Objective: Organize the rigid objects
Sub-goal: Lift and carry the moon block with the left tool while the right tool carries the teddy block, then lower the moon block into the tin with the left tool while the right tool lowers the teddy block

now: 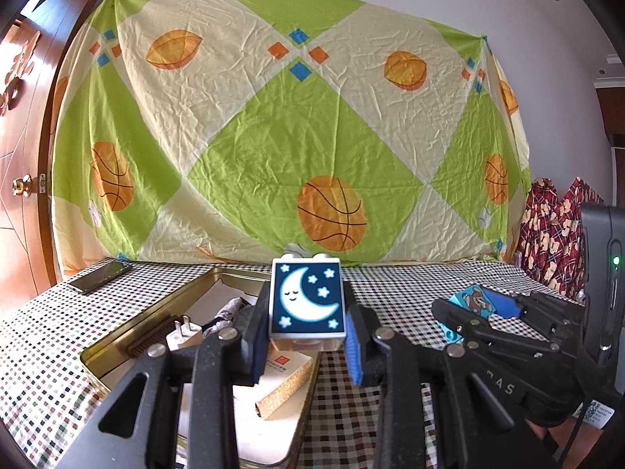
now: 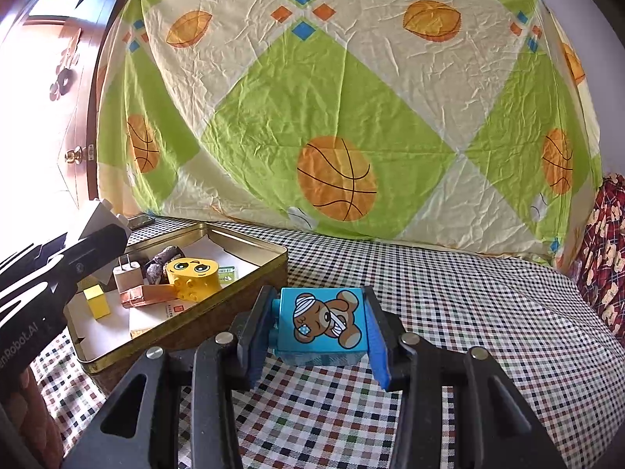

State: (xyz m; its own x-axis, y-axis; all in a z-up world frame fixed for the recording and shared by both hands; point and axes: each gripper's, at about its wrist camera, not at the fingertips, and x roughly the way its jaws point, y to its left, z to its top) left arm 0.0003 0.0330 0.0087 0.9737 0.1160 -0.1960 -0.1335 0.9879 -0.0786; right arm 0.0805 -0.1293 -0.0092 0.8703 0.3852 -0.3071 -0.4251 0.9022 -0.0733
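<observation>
My left gripper (image 1: 306,342) is shut on a white block with a moon-and-stars picture (image 1: 306,301), held upright above the right end of a gold tin box (image 1: 129,336). My right gripper (image 2: 320,332) is shut on a blue block with a bandaged bear picture (image 2: 324,324), held over the checkered cloth just right of the tin (image 2: 250,293). In the left wrist view the right gripper (image 1: 480,308) and the bear block (image 1: 472,301) show at the right. The tin holds a yellow face block (image 2: 193,275), a small yellow cube (image 2: 95,301), a white charger plug (image 2: 127,275) and a card box (image 1: 287,379).
A phone (image 1: 101,275) lies on the checkered tablecloth (image 2: 468,312) at the far left behind the tin. A green and cream basketball sheet (image 1: 293,136) hangs close behind the table. A wooden door (image 1: 19,156) stands at the left. Patterned red fabric (image 2: 605,254) lies at the right edge.
</observation>
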